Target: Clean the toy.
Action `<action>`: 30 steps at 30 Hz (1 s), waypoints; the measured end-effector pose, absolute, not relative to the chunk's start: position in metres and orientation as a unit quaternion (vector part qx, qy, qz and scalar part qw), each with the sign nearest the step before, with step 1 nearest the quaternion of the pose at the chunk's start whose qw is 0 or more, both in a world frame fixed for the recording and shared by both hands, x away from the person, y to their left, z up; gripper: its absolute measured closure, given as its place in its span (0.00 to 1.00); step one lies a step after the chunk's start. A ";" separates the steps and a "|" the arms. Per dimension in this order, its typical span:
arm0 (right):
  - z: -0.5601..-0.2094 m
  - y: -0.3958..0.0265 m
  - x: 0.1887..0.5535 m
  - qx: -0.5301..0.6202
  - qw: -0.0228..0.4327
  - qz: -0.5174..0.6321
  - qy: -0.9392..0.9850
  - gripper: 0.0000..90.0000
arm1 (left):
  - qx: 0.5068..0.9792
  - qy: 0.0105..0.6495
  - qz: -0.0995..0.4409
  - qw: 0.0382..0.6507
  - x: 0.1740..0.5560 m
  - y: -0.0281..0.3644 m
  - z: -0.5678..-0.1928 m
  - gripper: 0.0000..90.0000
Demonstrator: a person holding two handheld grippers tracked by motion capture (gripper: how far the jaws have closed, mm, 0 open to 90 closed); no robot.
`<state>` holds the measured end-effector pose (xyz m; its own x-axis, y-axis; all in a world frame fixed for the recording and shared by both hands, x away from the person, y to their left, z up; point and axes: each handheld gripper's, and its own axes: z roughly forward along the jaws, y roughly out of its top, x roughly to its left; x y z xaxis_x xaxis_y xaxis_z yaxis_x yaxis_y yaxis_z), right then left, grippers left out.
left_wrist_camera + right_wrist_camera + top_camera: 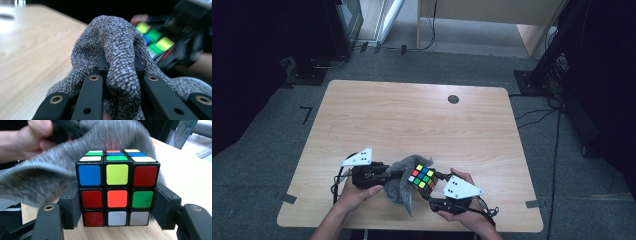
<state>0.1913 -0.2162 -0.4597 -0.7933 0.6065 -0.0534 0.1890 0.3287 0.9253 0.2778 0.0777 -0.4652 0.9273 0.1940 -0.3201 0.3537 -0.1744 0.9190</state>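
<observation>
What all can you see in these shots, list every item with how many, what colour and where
puzzle cube: one, black with mixed coloured stickers, clamped between the right tongs' pads above the table's near edge
cloth: one, grey speckled, pinched in the left tongs, draped against the cube's far side
table: one, light wood, centre of the high view
round disc: one, dark, set in the tabletop near its far edge
tape marks: a few, grey, on the carpet around the table
left tongs: one, black, shut on the cloth
right tongs: one, black, shut on the cube
hands: two, at the near edge
</observation>
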 end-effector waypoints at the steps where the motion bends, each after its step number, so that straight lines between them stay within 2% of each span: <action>1: -0.460 -0.216 0.191 0.251 0.198 0.525 0.789 0.38 | 0.771 0.176 -0.060 0.609 0.277 0.076 -0.465 0.87; 4: -0.456 -0.214 0.189 0.244 0.204 0.527 0.788 0.38 | 0.791 0.176 -0.062 0.582 0.276 0.069 -0.472 0.87; 7: -0.453 -0.214 0.189 0.250 0.207 0.532 0.782 0.38 | 0.815 0.169 -0.037 0.552 0.271 0.059 -0.474 0.87; 12: -0.456 -0.220 0.194 0.271 0.197 0.536 0.775 0.38 | 0.773 0.176 -0.049 0.608 0.273 0.073 -0.460 0.87; 18: -0.454 -0.219 0.193 0.267 0.203 0.532 0.778 0.38 | 0.820 0.166 -0.027 0.548 0.268 0.056 -0.471 0.87; 24: -0.455 -0.223 0.195 0.275 0.200 0.535 0.773 0.38 | 0.790 0.176 -0.032 0.586 0.270 0.064 -0.462 0.87; 26: -0.454 -0.222 0.196 0.274 0.201 0.530 0.777 0.38 | 0.799 0.177 -0.025 0.574 0.270 0.061 -0.465 0.87; 30: -0.452 -0.221 0.195 0.276 0.205 0.530 0.775 0.38 | 0.845 0.154 0.003 0.513 0.263 0.044 -0.474 0.87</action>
<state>0.1952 -0.2215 -0.4525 -0.7642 0.6445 -0.0251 0.2106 0.2861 0.9348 0.2626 0.0440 -0.4739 0.9528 0.2626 -0.1523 0.2562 -0.4265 0.8674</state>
